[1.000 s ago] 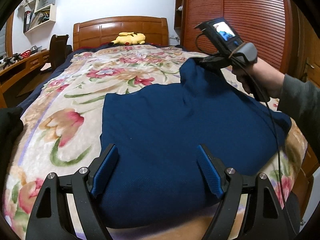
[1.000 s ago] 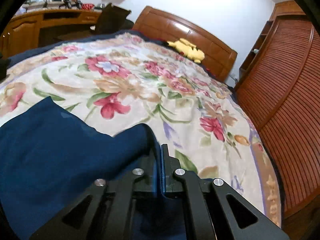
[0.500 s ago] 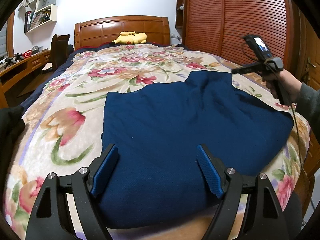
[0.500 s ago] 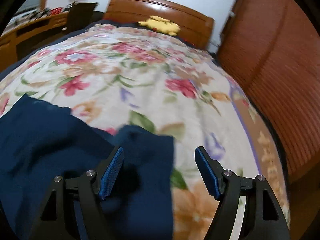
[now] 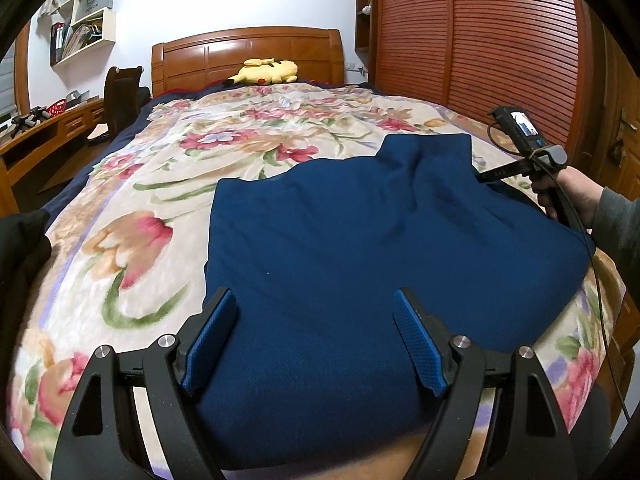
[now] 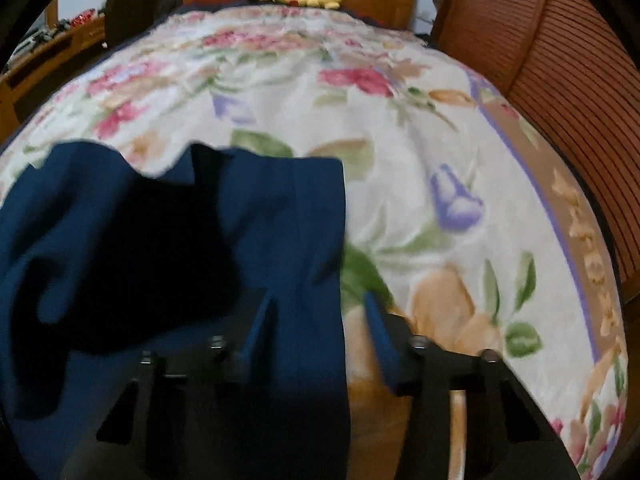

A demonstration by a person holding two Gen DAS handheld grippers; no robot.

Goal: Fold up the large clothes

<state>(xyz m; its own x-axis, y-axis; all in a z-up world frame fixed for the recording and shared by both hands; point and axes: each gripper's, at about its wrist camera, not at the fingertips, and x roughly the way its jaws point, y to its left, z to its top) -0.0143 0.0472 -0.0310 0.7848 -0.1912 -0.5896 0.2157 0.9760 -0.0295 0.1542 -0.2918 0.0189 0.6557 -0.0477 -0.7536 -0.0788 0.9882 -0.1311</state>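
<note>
A dark blue garment [image 5: 360, 240] lies spread on the floral bed, its far right corner creased. My left gripper [image 5: 316, 328] hovers over the garment's near edge, jaws wide apart, with cloth below them but not pinched. A hand [image 5: 568, 192] holds my right gripper [image 5: 485, 176] low at the garment's right edge. In the blurred right wrist view, the right gripper [image 6: 316, 320] straddles that edge of the garment [image 6: 280, 220]. Its jaws are closing with the cloth edge between them, and the pads do not press on it.
The floral blanket [image 5: 160, 200] covers the whole bed. A yellow plush toy [image 5: 266, 72] rests by the wooden headboard [image 5: 248, 52]. Slatted wardrobe doors [image 5: 480, 40] stand close on the right. A desk and chair [image 5: 120, 96] are at the left, and dark cloth [image 5: 20, 240] is at the left edge.
The right gripper let go of the garment's far corner, which dropped flat. It then swung down to the garment's right edge, its jaws opening wide and then narrowing. The left gripper stayed still.
</note>
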